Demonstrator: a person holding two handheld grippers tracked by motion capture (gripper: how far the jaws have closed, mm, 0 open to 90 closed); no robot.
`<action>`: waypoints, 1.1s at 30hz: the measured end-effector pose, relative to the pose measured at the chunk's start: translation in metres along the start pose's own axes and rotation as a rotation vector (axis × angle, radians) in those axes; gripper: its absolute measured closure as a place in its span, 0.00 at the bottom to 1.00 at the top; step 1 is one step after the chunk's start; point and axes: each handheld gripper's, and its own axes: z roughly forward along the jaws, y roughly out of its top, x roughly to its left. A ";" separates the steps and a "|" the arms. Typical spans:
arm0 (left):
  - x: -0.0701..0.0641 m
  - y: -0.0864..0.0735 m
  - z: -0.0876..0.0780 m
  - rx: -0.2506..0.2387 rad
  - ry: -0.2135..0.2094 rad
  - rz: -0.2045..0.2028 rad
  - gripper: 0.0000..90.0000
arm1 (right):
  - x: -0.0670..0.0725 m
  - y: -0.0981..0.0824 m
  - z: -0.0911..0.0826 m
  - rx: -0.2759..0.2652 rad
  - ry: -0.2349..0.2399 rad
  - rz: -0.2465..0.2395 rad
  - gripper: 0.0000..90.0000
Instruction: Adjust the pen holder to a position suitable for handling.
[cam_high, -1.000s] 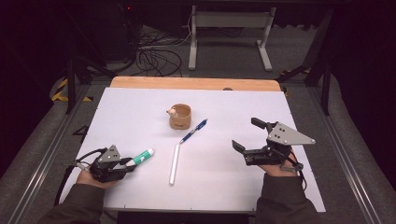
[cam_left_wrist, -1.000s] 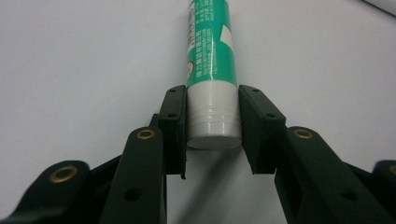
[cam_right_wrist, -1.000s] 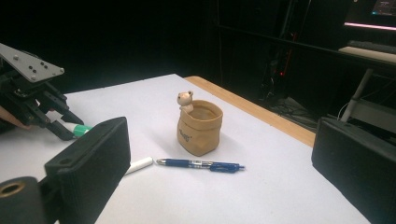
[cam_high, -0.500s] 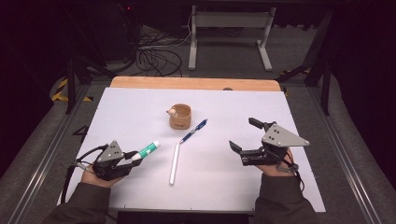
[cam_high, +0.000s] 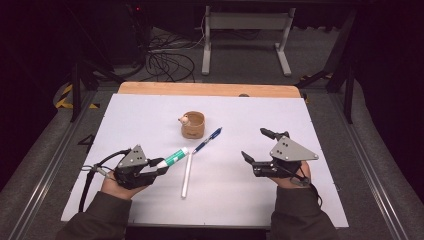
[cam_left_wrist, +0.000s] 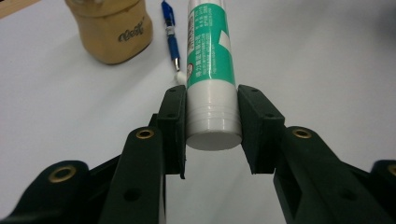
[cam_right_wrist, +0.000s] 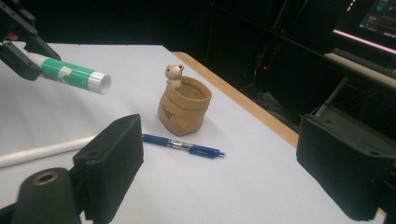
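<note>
White sheeting covers the surface (cam_high: 150, 115), and on it, toward the far middle, stands the small tan pot (cam_high: 193, 125) shaped like a paper sack with a little bear figure on its rim, upright and open at the top. That pot lies ahead and to the right of the left tongs (cam_high: 159, 170), which are the nearer of the two to it; the right tongs (cam_high: 257, 145) hang over the right part of the surface, well apart from everything. A long white stick (cam_high: 186, 175) lies flat just beside the left tongs, running near to far, and a blue pen (cam_high: 207, 140) lies slanted between that stick's far end and the pot, close to the pot's base but apart from it. The green and white glue-stick tube (cam_left_wrist: 210, 70) is clamped at its white tail end between the left tongs' two black pads, and its long axis runs straight out along them, capped nose aimed up and toward the pot; in the right gripper view the tube (cam_right_wrist: 70, 73) rides clear above the sheet. The likely next move is carrying it over the pot's mouth and tipping it nose-down. The right tongs gape wide and touch nothing.
</note>
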 end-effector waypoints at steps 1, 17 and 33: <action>-0.002 0.003 0.001 -0.003 -0.004 0.001 0.72 | 0.001 0.000 0.001 0.001 -0.001 -0.014 0.19; -0.024 0.039 0.032 -0.023 -0.071 0.039 0.72 | 0.012 0.001 0.010 0.038 0.009 -0.098 0.28; -0.028 0.056 0.052 -0.017 -0.090 0.039 0.72 | 0.030 0.002 0.026 0.094 0.024 -0.208 0.35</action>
